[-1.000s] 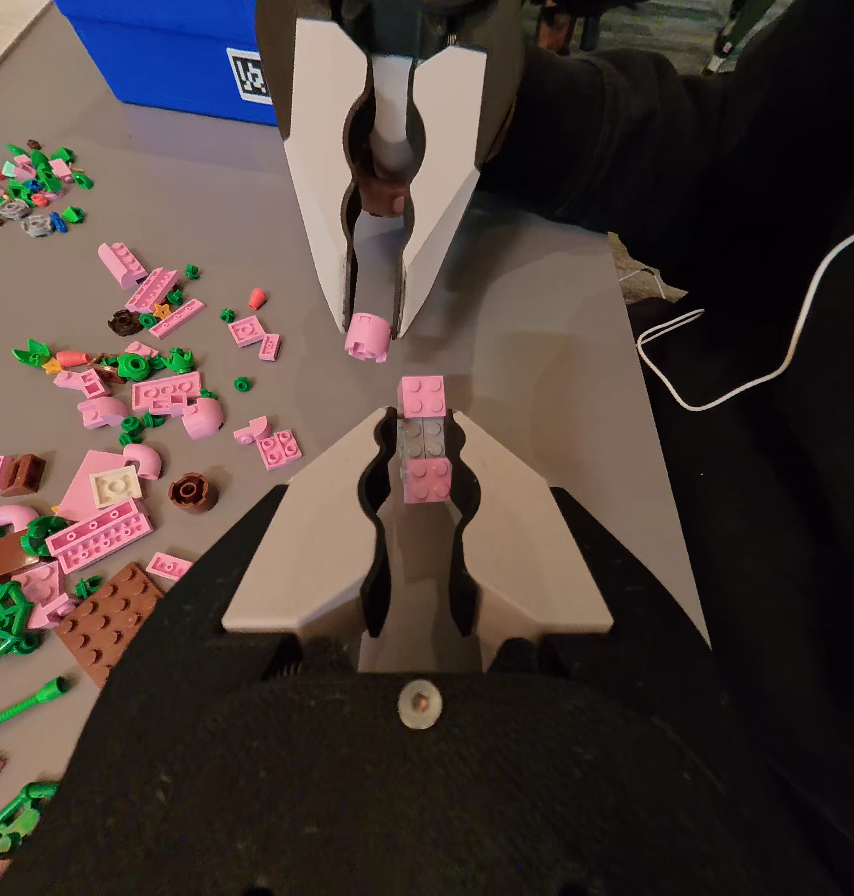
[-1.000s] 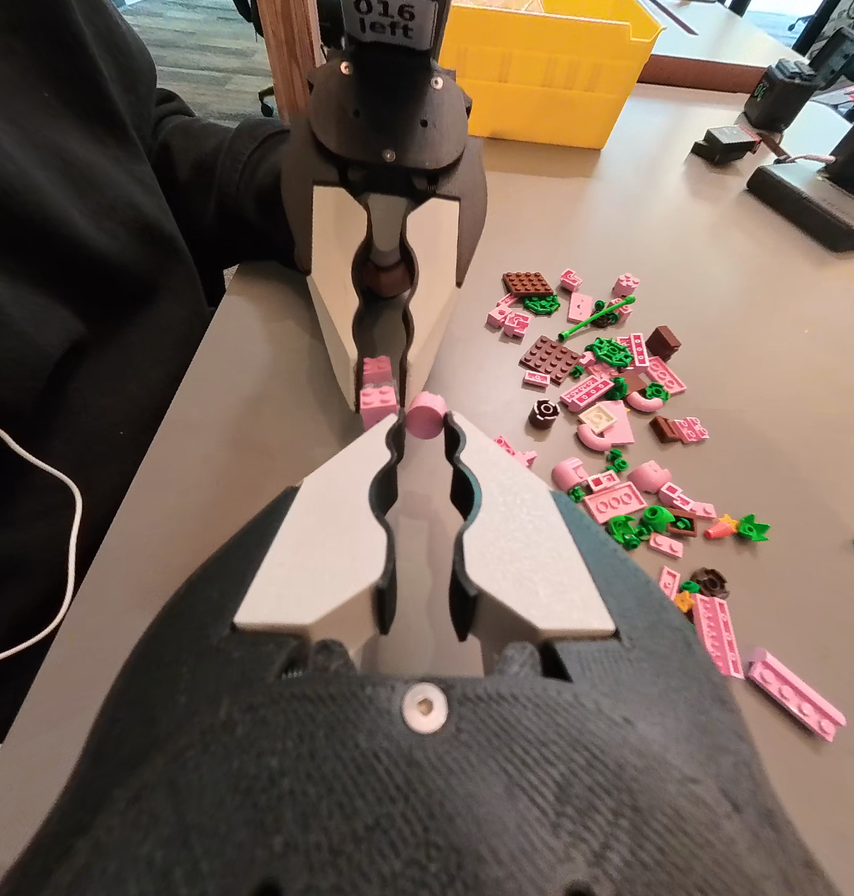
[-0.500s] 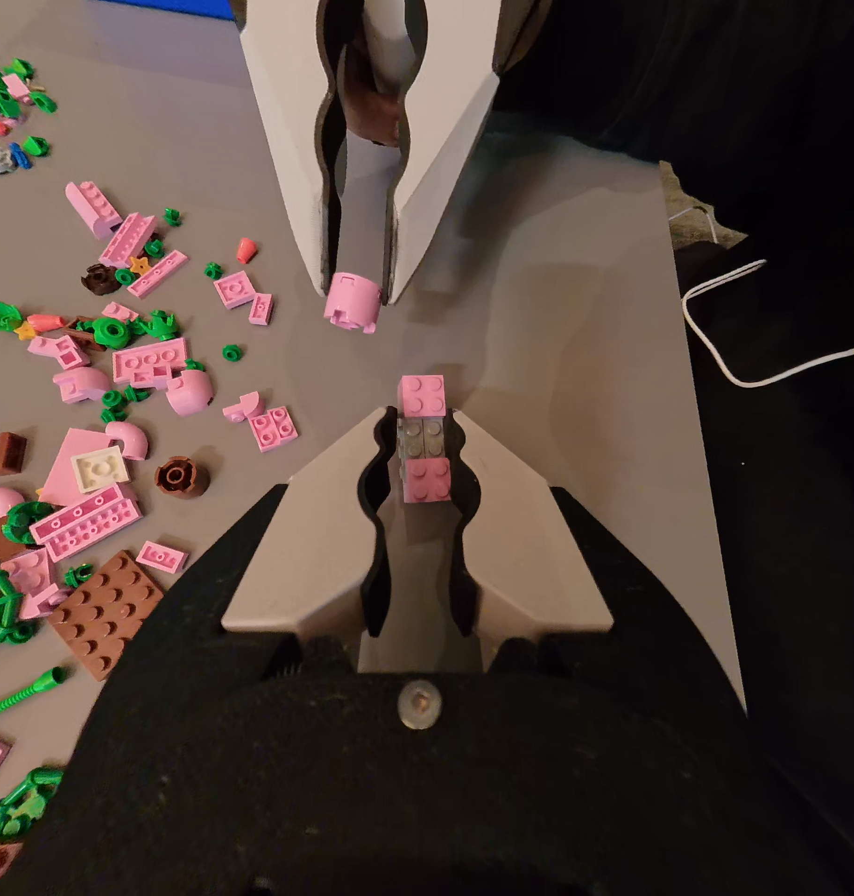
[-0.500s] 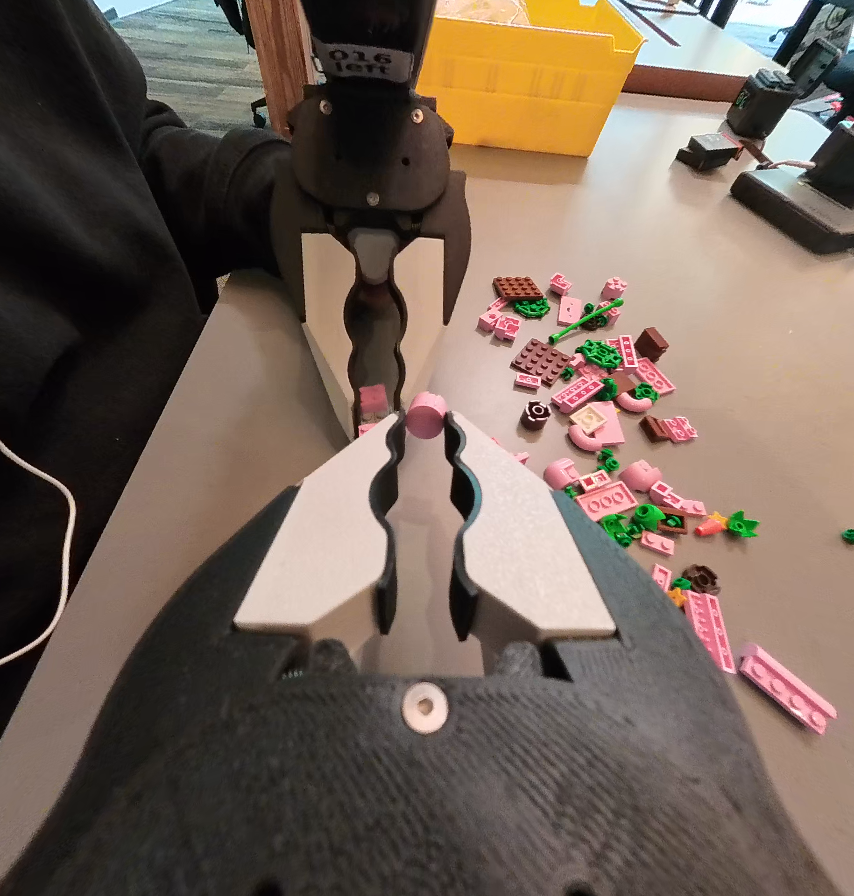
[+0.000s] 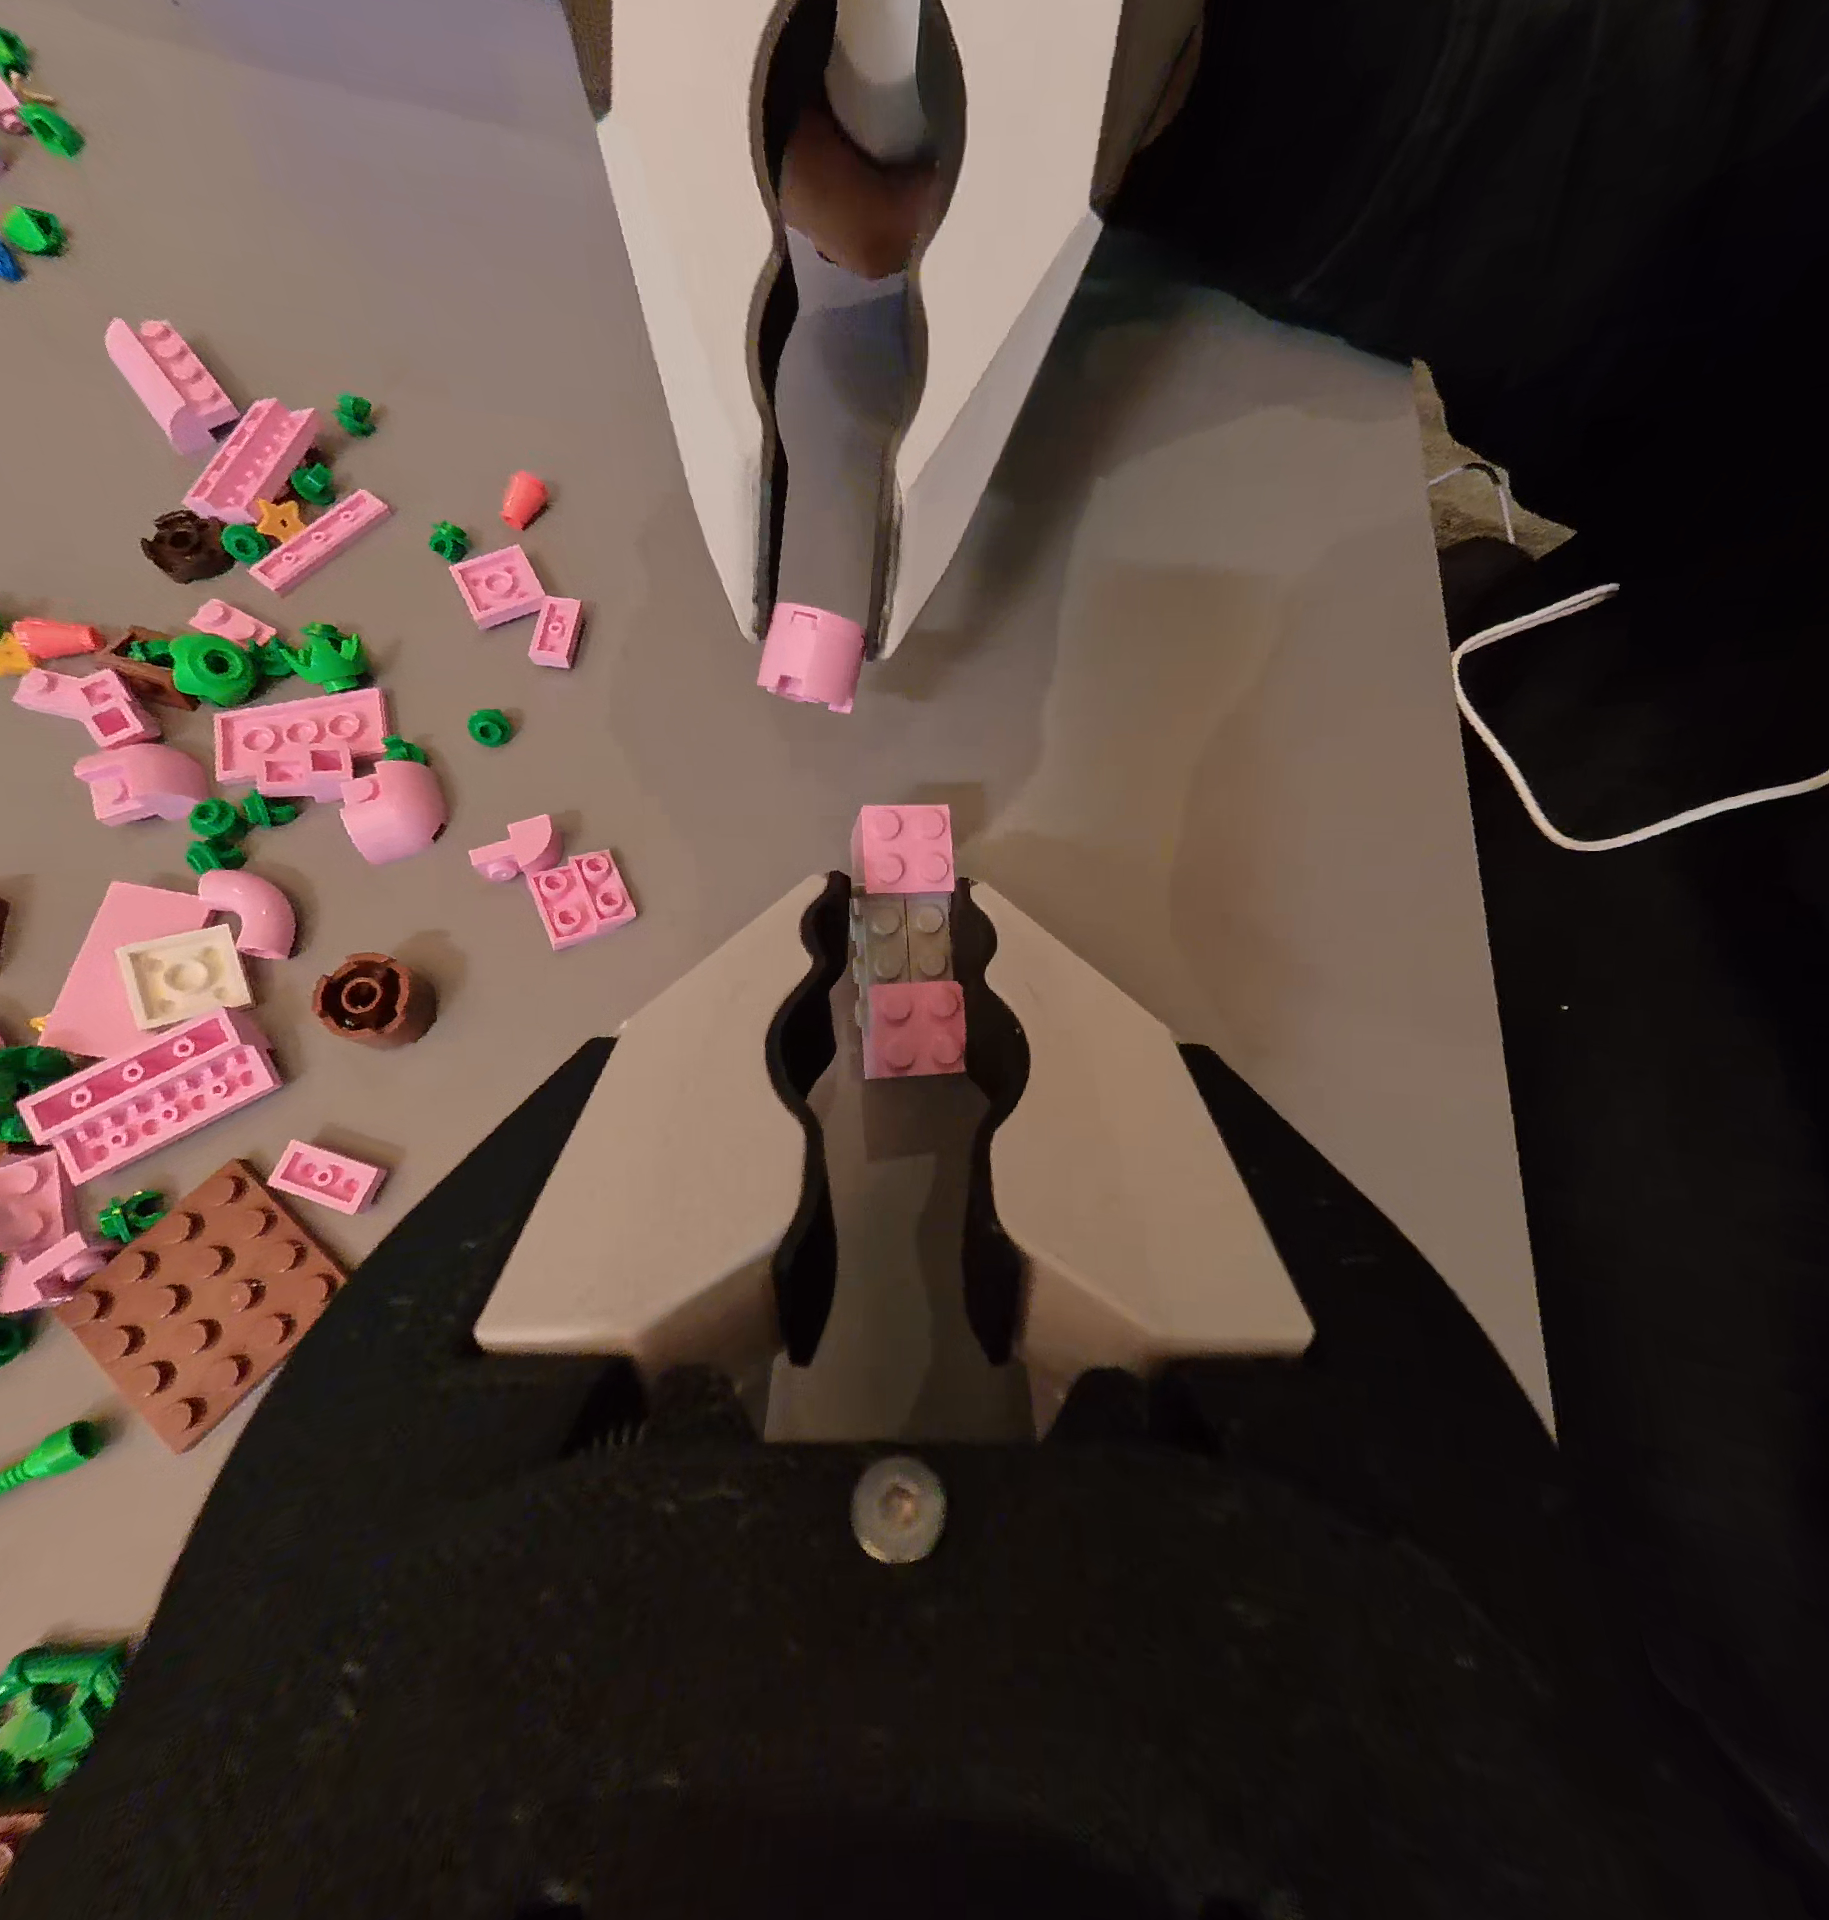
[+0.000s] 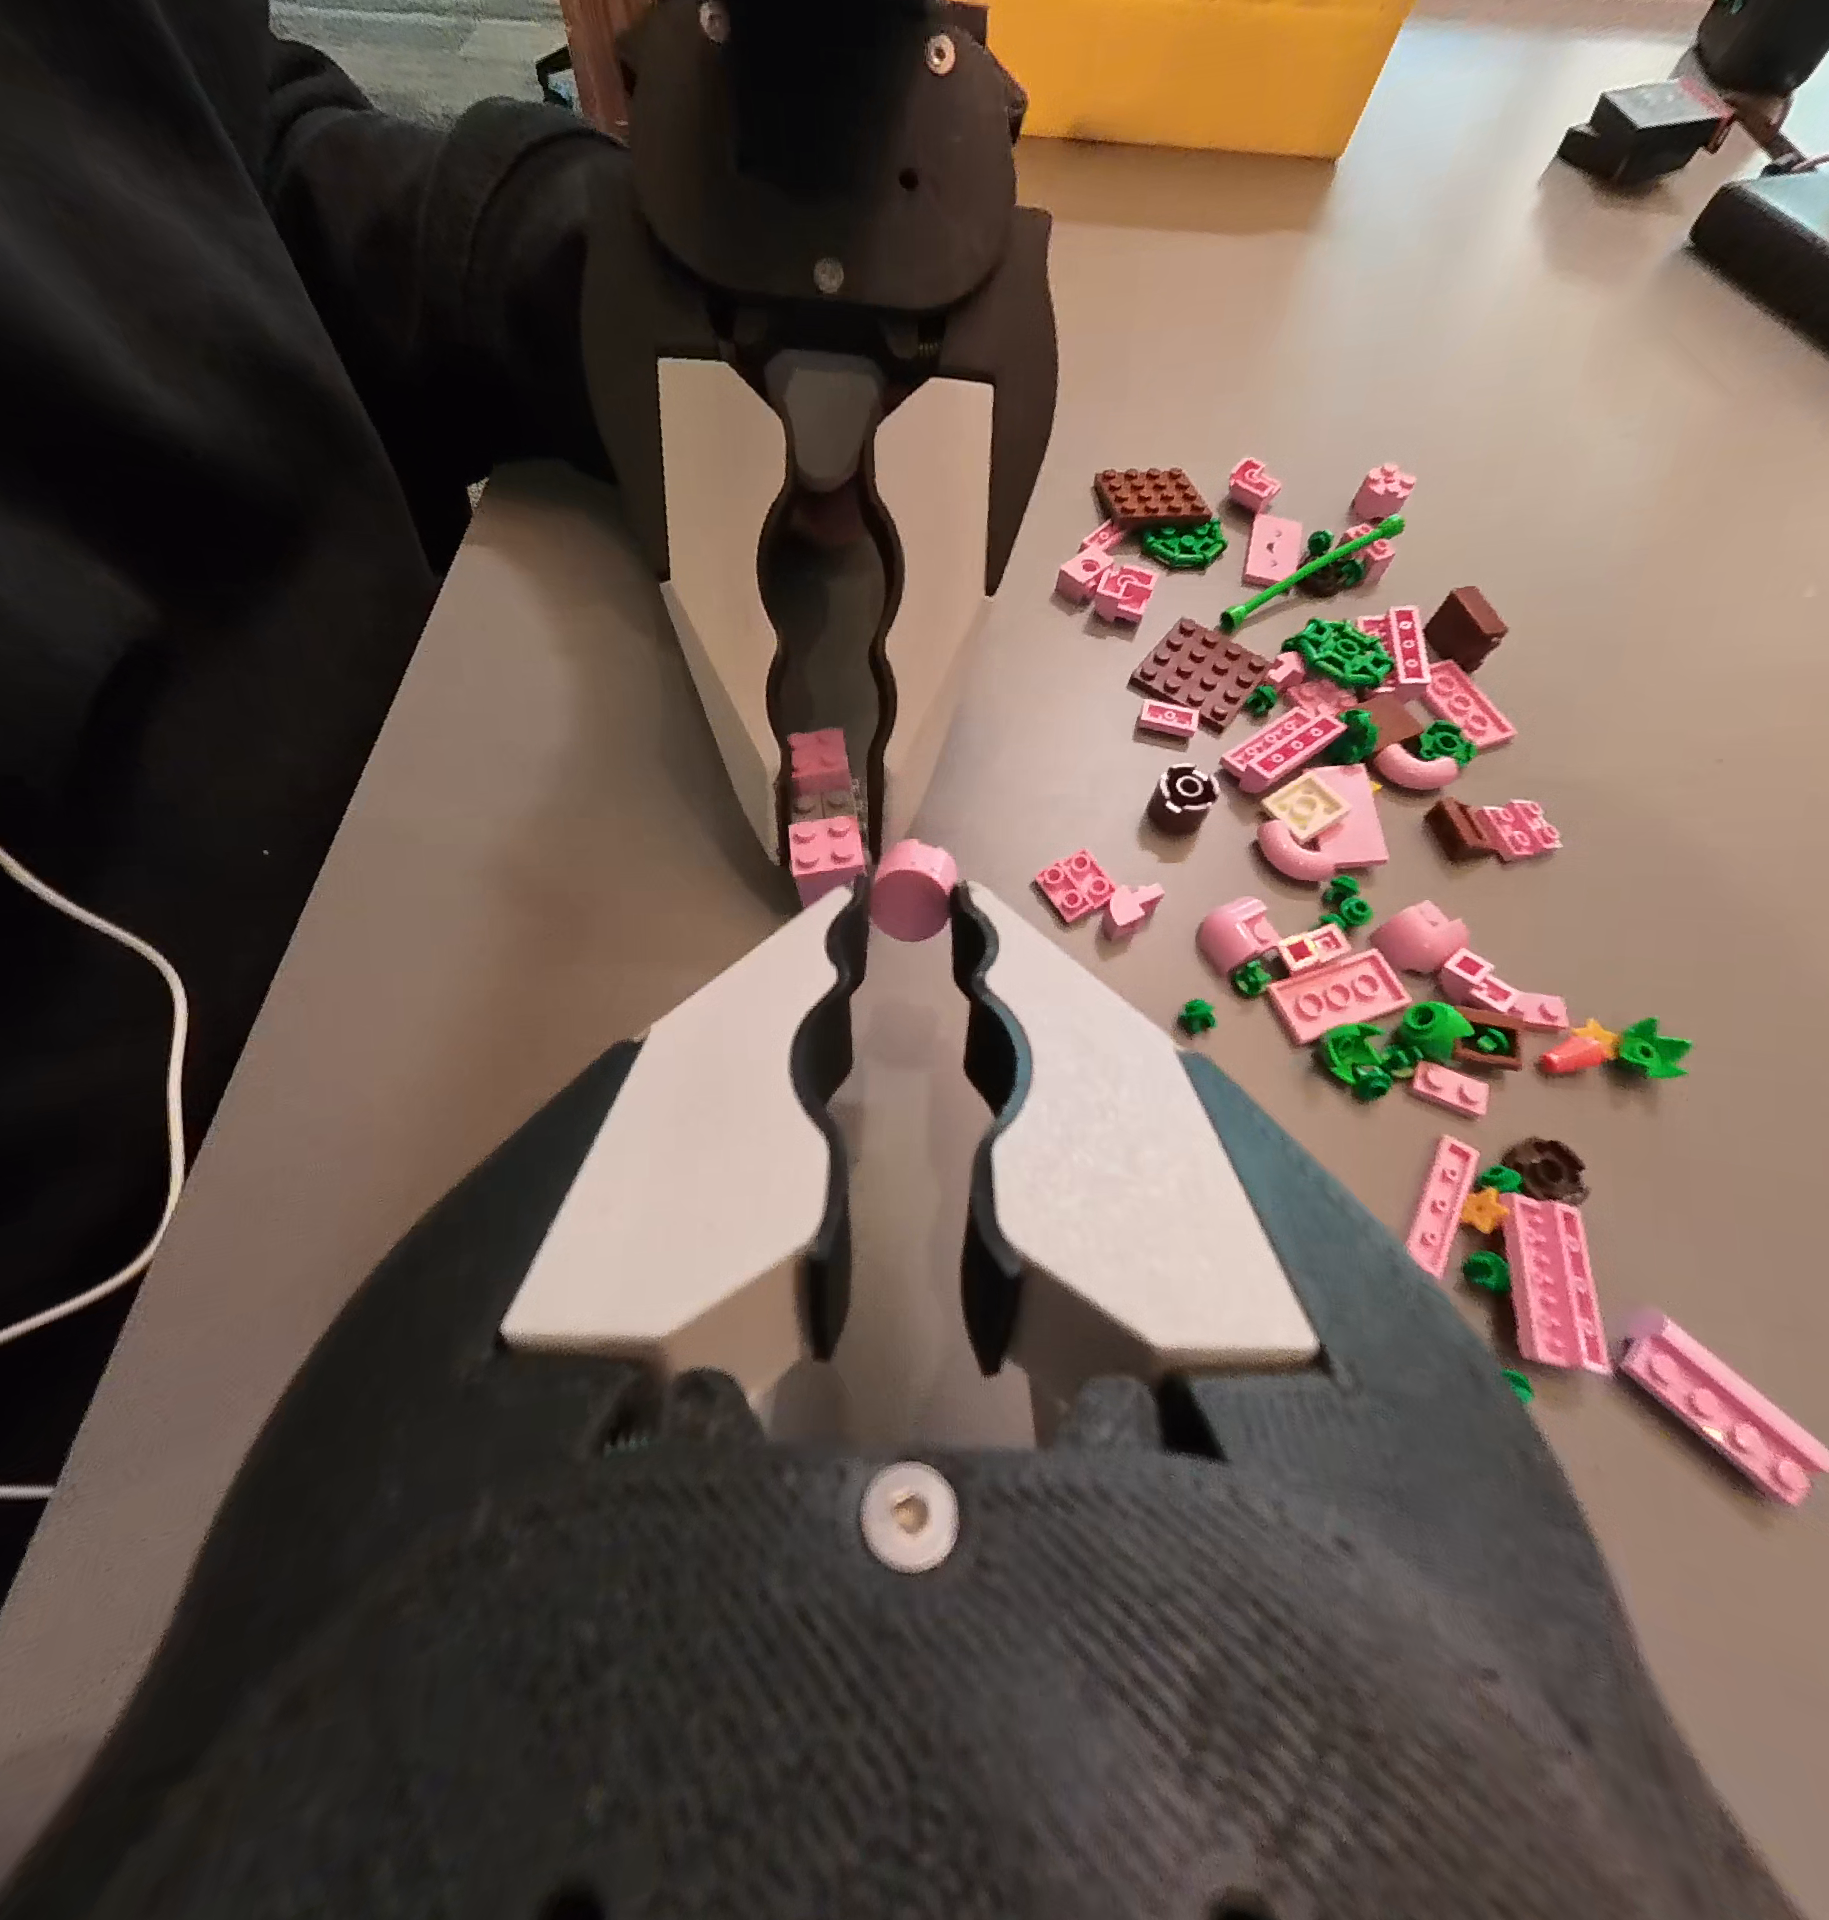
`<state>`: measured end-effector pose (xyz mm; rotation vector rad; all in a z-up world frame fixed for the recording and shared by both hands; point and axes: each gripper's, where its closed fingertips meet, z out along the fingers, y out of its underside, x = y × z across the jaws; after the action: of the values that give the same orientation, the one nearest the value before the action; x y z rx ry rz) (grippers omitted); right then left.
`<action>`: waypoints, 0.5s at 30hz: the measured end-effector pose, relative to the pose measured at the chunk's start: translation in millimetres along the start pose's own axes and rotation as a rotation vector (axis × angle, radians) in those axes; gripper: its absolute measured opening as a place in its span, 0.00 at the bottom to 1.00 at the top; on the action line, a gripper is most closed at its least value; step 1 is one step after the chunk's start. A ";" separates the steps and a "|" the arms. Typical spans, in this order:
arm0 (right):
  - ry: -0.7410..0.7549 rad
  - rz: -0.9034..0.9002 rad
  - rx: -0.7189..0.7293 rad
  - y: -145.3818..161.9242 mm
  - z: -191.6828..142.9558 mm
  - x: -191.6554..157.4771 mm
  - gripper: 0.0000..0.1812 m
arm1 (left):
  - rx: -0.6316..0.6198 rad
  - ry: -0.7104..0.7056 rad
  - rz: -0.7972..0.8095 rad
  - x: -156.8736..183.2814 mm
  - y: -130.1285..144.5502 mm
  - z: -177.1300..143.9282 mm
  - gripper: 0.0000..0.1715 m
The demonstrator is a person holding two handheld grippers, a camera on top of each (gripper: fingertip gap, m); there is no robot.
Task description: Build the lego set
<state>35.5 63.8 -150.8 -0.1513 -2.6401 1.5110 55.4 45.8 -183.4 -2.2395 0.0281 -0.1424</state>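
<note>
Between the tips of the left claw (image 5: 905,914), a short stack of bricks (image 5: 908,940) (pink, grey, pink) is clamped above the grey desk (image 5: 1201,831). Just beyond it, a pink round brick (image 6: 912,890) is gripped by the right claw (image 6: 910,902); the two pieces are held apart. Loose pink, green and brown pieces (image 5: 266,748) are scattered beside them.
</note>
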 end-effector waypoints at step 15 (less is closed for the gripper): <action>0.010 -0.011 -0.014 0.7 4.5 -0.8 0.08 | -0.014 -0.003 -0.010 -1.8 1.6 1.4 0.10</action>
<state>35.7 60.2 -153.7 -0.1446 -2.6399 1.4852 53.8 46.1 -185.7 -2.2537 0.0161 -0.1441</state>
